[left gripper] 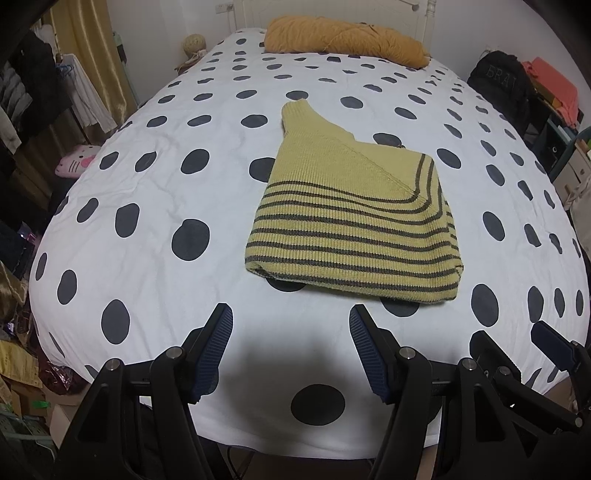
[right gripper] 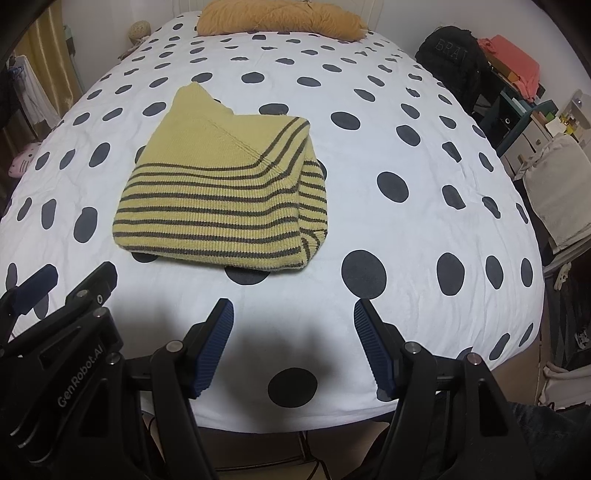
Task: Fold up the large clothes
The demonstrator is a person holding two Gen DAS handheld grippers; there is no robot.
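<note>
A yellow knit sweater with dark stripes lies folded into a compact bundle on the white bed with dark polka dots. My left gripper hovers open over the bed's near edge, short of the sweater, with nothing between its blue pads. My right gripper is also open and empty, just short of the sweater's front edge. In the left wrist view the right gripper shows at the lower right. In the right wrist view the left gripper shows at the lower left.
A mustard-yellow pillow lies at the head of the bed. A black backpack and orange cloth stand at the right. Hanging clothes, a curtain and a pink plush crowd the left side.
</note>
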